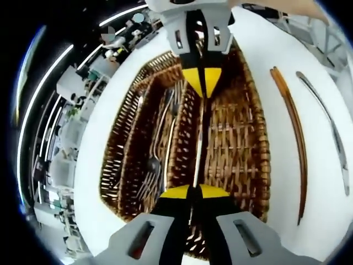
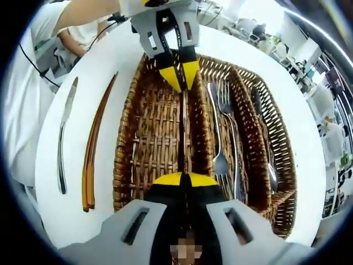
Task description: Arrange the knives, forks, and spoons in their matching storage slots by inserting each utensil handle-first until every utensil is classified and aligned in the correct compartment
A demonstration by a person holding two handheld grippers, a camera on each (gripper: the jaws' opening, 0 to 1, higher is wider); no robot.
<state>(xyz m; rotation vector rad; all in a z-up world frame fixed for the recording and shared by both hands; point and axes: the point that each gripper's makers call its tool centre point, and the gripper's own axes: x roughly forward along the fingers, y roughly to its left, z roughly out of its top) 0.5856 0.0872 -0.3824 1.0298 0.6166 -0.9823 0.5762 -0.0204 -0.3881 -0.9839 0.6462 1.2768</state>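
Wicker tray (image 2: 143,138) sat mid-table (image 2: 77,221). Both grippers held one knife (image 2: 185,132) over the tray's widest slot, one at each end: left gripper (image 1: 193,190) clamped on one end, right gripper (image 2: 185,178) clamped on the other. Forks (image 2: 226,138) lay in the next slot, a spoon (image 2: 265,143) in the outer one. A steel knife (image 2: 63,138) and brown chopsticks (image 2: 94,154) lay on the table beside the tray.

Both views are bright and evenly lit from overhead ceiling strips (image 1: 52,72), with soft, faint shadows. The white table (image 1: 265,44) glares, nearly blown out. Fisheye bending warps and softens the edges; the centre stays sharp.
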